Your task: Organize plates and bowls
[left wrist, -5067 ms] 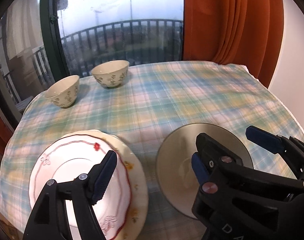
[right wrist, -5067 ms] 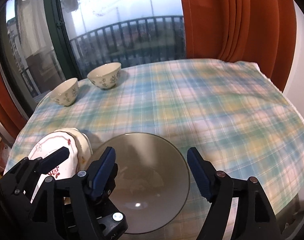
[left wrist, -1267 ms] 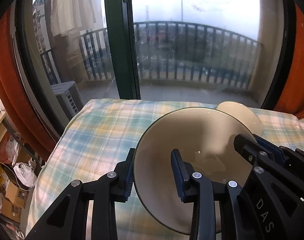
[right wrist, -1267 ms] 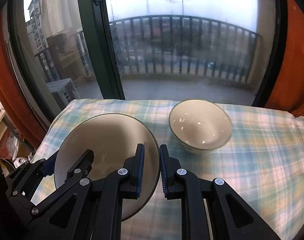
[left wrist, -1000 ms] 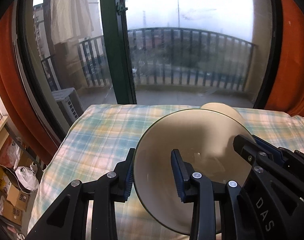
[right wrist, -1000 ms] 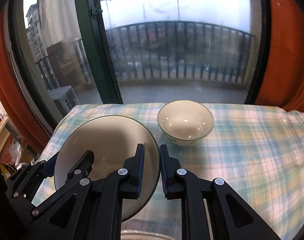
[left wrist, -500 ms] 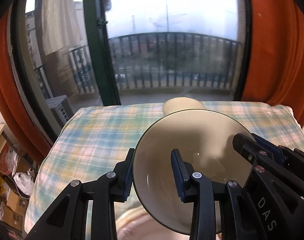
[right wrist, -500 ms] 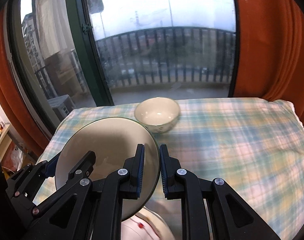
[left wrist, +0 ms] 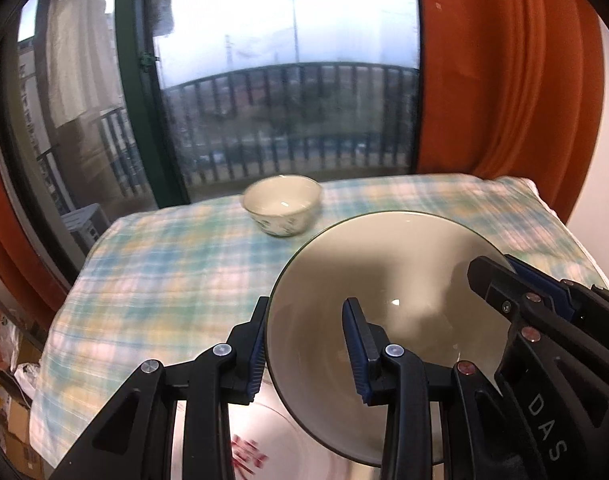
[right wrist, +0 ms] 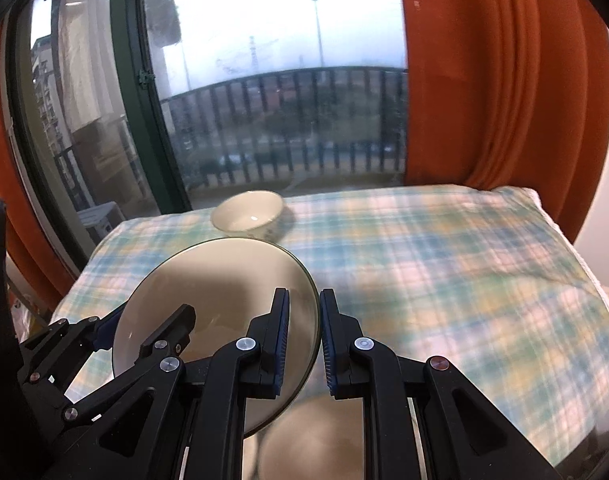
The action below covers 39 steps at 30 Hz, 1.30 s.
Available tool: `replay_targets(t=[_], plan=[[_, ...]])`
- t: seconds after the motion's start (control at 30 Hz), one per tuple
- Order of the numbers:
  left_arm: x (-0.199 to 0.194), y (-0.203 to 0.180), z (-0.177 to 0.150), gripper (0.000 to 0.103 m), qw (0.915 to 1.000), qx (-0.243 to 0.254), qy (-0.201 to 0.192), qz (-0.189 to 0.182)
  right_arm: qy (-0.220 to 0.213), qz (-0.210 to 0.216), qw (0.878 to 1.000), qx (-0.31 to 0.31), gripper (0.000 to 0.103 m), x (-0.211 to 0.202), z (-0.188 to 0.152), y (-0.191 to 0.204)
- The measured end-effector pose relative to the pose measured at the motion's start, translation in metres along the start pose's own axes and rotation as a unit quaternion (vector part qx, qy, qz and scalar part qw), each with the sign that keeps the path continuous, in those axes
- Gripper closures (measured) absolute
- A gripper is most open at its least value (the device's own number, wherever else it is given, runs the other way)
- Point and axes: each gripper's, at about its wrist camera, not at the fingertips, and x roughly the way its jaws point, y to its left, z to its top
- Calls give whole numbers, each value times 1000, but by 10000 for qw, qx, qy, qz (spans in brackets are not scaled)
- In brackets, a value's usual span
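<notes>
While both tools grip the plate (left wrist: 388, 280), only the left view shows red markings (left wrist: 246, 454) (blurred).

Table draped in pastel plaid cloth (left wrist: 176, 264), checks of blue, green, yellow, pink; cloth hangs over edges, back right corner rumpled. Small cream ceramic bowl with faint floral print (left wrist: 282, 204) stands upright on cloth near far edge, toward back left corner, close to window. White plate with red pattern (left wrist: 256, 454) lies at near edge, only part visible, blurred. Rest of cloth toward right edge bare.
</notes>
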Motion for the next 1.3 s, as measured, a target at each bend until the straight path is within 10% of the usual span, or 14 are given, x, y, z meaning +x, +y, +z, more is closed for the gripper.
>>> replay_targets(t=[0.5, 1.3], plan=[[-1, -49, -43, 69, 9974, 281, 323, -582, 179, -419, 9983, 354, 84, -25, -53, -51], [21, -67, -78, 69, 9949, 584, 654, -503, 428, -479, 9968, 476, 84, -7, -97, -68]])
